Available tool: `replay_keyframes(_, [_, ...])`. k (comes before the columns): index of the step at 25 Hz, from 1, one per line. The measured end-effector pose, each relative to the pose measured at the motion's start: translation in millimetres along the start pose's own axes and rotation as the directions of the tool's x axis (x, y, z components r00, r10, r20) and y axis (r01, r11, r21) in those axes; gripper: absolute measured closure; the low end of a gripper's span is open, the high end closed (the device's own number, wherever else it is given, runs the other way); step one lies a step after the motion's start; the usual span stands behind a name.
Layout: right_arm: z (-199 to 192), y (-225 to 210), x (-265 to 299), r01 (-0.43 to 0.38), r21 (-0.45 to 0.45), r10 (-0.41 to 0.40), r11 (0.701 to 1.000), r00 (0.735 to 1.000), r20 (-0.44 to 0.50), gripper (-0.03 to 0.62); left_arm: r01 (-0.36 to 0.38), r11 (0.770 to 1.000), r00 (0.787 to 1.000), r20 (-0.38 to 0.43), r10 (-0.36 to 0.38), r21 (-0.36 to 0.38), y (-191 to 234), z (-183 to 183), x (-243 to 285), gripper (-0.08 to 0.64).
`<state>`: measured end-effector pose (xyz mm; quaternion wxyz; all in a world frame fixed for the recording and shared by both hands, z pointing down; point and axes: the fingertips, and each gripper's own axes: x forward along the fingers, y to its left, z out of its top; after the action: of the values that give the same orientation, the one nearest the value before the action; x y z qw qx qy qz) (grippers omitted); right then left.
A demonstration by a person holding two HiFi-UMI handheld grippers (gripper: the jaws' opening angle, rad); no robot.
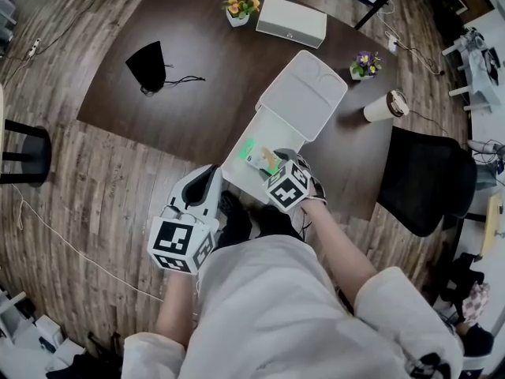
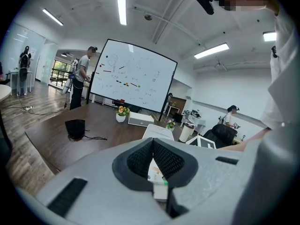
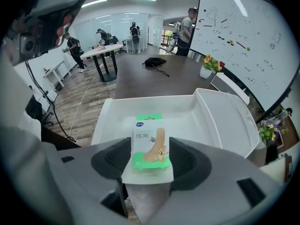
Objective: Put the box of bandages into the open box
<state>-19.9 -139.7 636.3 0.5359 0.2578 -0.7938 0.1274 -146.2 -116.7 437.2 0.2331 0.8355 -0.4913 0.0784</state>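
Right tool [image 3: 148,142] clenched on the box of bandages [image 3: 151,150], pads against both its sides. We see it tipped down inside the open box [image 3: 192,118], far end at or near the floor. Left tool [image 2: 152,144] clamped together, empty, off the bench [image 1: 197,93]. We judge it nearly done: letting go and pulling out are left.

black pouch [image 1: 148,63] | flower pot [image 1: 241,8] | paper cup [image 1: 385,106] | office chair [image 1: 426,180]
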Motion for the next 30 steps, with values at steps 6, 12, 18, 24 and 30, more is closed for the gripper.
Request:
replay_keyframes(6, [-6.2,-2.3,-8.3,-0.012,0.004,0.012,1.000,0.999,0.035,0.387,-0.020,1.000,1.000,0.008,0.020,-0.007,-14.8,2.4,8.8,0.555])
replay_keyframes(12, [-11.1,-5.6,-23.1,-0.035,-0.014,0.036,0.999,0.996,0.085,0.436,-0.065,0.998,0.998,0.025,0.065,-0.005,-32.5,4.9,13.6,0.555])
replay_keyframes(18, [-11.1,-14.3,-47.0,-0.051,-0.041,0.056,0.998,0.987,0.150,0.467,-0.128,0.992,0.991,0.040,0.128,-0.019,-48.5,3.5,11.9,0.555])
replay_keyframes(24, [-5.7,-21.9,-77.3,-0.056,-0.070,0.071,0.996,0.970,0.233,0.497,-0.183,0.983,0.981,0.063,0.184,-0.019,-67.4,4.1,7.3,0.555])
replay_keyframes(30, [3.0,-28.4,-114.9,-0.052,-0.076,0.074,0.996,0.939,0.335,0.529,-0.233,0.972,0.969,0.081,0.234,-0.017,-82.8,4.1,-1.8,0.555])
